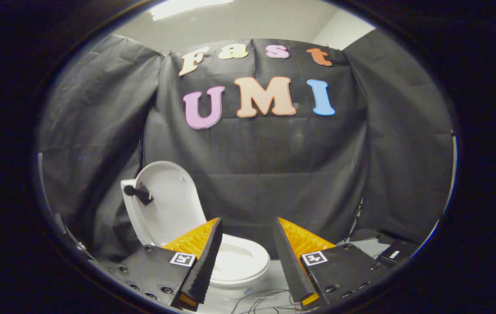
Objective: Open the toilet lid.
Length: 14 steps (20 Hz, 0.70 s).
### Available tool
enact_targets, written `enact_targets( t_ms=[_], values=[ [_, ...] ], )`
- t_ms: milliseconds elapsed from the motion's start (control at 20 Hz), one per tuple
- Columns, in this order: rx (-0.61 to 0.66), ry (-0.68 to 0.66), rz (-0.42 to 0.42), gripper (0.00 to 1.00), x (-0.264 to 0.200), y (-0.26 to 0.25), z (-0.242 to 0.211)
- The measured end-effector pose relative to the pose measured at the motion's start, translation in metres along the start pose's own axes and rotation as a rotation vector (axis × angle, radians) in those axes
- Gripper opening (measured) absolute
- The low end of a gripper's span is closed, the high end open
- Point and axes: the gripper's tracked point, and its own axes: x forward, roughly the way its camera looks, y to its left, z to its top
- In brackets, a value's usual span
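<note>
While the left finger covers part of the seat (241,261), the toilet lid (167,200) stands raised beyond it, with a dark small part (138,192) on it that is hard to make out. The tongs (245,229) are wide apart, holding nothing. Thin cables (265,301) lie on the floor below.

White toilet lid (167,196), black handle (136,192)

This is a recording booth set up as a mock bathroom: black cloth (274,174) hangs behind a white toilet (239,261) with its lid (169,200) raised, loose cables (256,301) lie on the floor before the toilet, and a plain room ceiling (252,22) shows above the cloth.
</note>
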Motion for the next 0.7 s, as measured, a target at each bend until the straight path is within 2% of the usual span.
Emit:
enact_targets(
  t_ms=[350,500,700],
  values=[
    [0.012,0.022,-0.007,0.74,0.003,0.002,-0.007],
    [0.008,0.019,-0.006,1.0,0.005,0.004,-0.008],
    [0.01,0.02,-0.007,0.99,0.004,0.002,-0.007]
  ],
)
